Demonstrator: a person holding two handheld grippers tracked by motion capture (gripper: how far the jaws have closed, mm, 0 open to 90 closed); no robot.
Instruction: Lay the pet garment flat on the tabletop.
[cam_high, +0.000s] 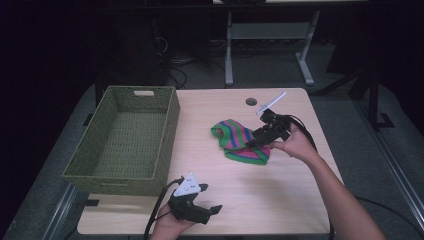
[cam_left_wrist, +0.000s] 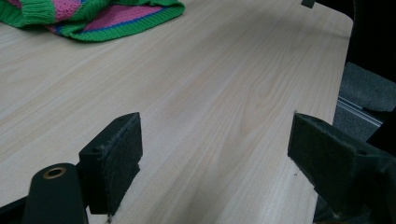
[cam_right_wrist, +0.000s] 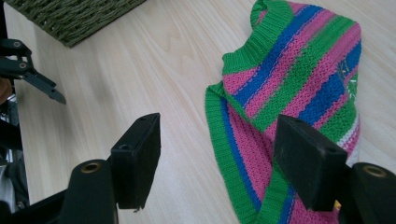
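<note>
At the near edge of a pale wooden table (cam_high: 280, 200), the left gripper (cam_high: 216, 210), held in a person's left hand (cam_high: 167, 227) and topped with a grey three-cornered plate (cam_high: 190, 185), rests low over bare tabletop. In the left gripper view its two black jaws stand wide apart with nothing between them, only wood grain, and the edge of a striped knitted garment (cam_left_wrist: 112, 18) lies well beyond them.

Farther across the table, the right gripper (cam_high: 255, 141), in the person's right hand (cam_high: 295, 145), hovers at the right-hand edge of the same garment (cam_high: 239, 141), a crumpled piece in green, pink and blue stripes lying near the middle of the table. In the right gripper view the jaws are spread wide and grip nothing; one pad (cam_right_wrist: 308, 161) sits over the knitted fabric (cam_right_wrist: 289, 79), the other (cam_right_wrist: 137, 158) over bare wood just beside it. Whether the pad touches the cloth cannot be told.

A green woven basket (cam_high: 150, 172), open at the top, stands on the left part of the table, well apart from the garment. A round cable hole (cam_high: 251, 101) shows near the far edge.
</note>
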